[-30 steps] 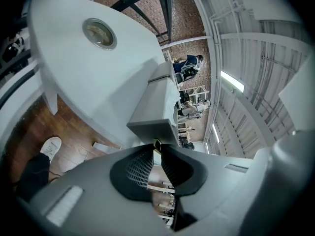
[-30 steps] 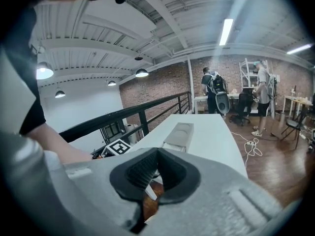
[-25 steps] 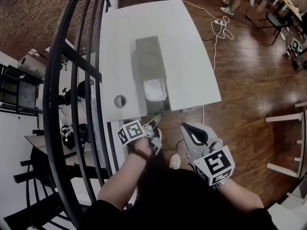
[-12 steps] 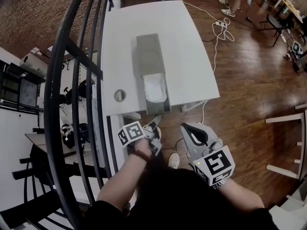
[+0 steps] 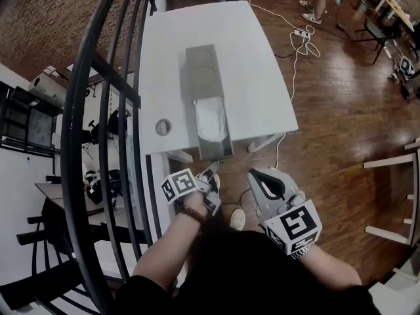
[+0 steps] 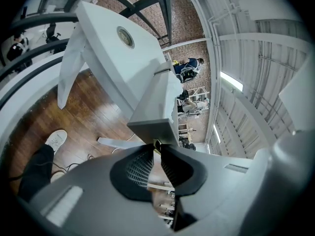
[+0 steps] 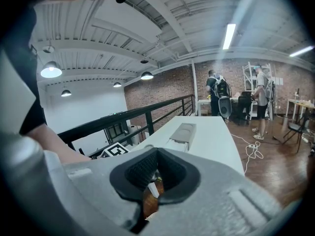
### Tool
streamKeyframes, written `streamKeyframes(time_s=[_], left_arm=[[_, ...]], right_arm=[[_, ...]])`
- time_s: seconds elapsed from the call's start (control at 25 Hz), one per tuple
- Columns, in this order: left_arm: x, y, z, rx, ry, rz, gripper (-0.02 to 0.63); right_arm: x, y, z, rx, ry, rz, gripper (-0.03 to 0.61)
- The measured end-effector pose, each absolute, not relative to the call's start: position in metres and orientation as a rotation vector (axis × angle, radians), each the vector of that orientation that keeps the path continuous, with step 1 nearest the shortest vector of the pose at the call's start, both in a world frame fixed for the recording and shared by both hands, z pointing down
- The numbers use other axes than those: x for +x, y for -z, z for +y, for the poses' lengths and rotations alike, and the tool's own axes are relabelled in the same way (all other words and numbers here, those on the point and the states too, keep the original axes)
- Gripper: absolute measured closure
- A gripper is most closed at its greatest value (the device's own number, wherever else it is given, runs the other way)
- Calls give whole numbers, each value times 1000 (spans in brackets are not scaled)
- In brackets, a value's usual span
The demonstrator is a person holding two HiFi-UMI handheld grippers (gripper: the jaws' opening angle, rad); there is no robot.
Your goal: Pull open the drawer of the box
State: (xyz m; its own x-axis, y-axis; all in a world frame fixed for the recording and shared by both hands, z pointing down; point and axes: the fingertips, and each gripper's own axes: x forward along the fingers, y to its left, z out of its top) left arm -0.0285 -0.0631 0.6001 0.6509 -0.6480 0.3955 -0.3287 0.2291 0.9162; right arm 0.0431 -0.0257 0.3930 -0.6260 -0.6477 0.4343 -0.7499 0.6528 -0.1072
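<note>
The drawer (image 5: 213, 126) has slid further out of the box (image 5: 202, 71) and overhangs the table (image 5: 262, 77); our left gripper (image 5: 213, 168) clamps its pull (image 6: 156, 143), our right gripper (image 5: 254, 177) is closed and empty. If we pull on, it may drop free

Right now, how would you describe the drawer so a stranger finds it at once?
Find the white table by the railing; a long grey box lies on it. The drawer sticks out of the box's near end, toward the left gripper. Unlike the box's closed top, it is open and holds something white.
</note>
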Motion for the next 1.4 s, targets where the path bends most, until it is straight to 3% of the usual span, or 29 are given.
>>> streamKeyframes(time_s=[0.88,1.16,1.4], left_arm=[[-28,-614,-68,1356,264,-924,545],[-27,-615,-66,1368,230,-936,491],[-29,-610,-55,1369,216,-958,486]], right_arm=[[55,-400,-17,1129,-417,-2498,586],[56,-399,-17,1114,-417,-2492,586],[56,-391,-11,1122,-393,-2534,586]])
